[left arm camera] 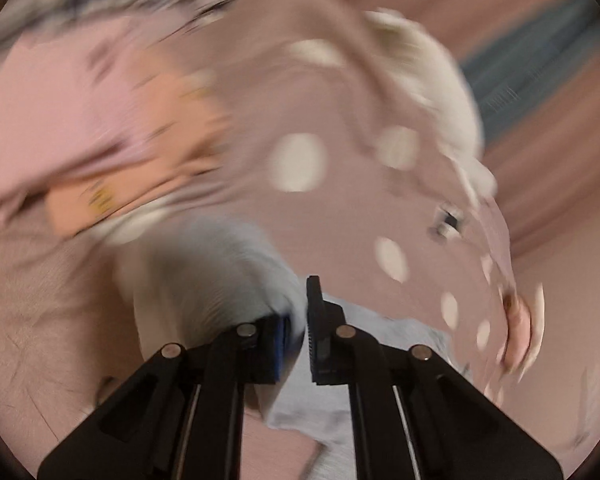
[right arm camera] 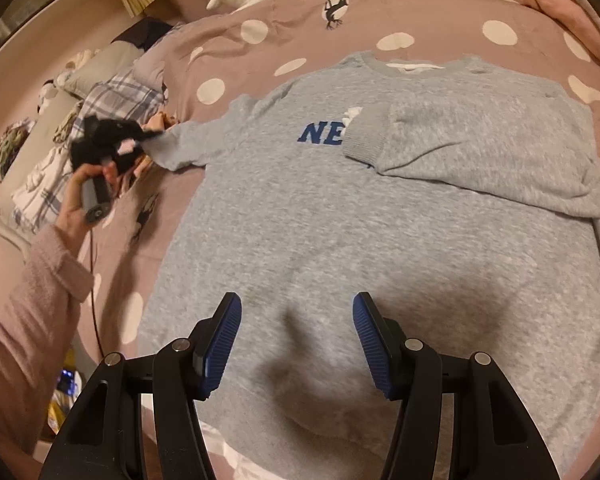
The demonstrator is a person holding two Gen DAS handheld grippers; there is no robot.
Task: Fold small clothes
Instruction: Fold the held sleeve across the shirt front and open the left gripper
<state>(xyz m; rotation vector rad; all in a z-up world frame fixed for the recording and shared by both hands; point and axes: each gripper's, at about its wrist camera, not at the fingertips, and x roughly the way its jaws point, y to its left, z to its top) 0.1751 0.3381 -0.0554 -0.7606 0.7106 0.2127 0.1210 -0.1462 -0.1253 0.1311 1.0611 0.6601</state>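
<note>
One grey sweatshirt (right arm camera: pixel 340 220), sleeve folded

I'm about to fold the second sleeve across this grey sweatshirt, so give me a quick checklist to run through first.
1. Left hand-held gripper shut on the sleeve cuff: ok; grey fabric sits between its closed jaws.
2. Other sleeve already folded across the chest: ok.
3. Right hand-held gripper free to help: ok; open, nothing between its pads, above the lower body of the sweatshirt.
4. Body lying flat on the dotted bedspread: ok, only slight wrinkles.
5. How securely the cuff is pinched: cannot tell; the left wrist view is blurred.
</note>
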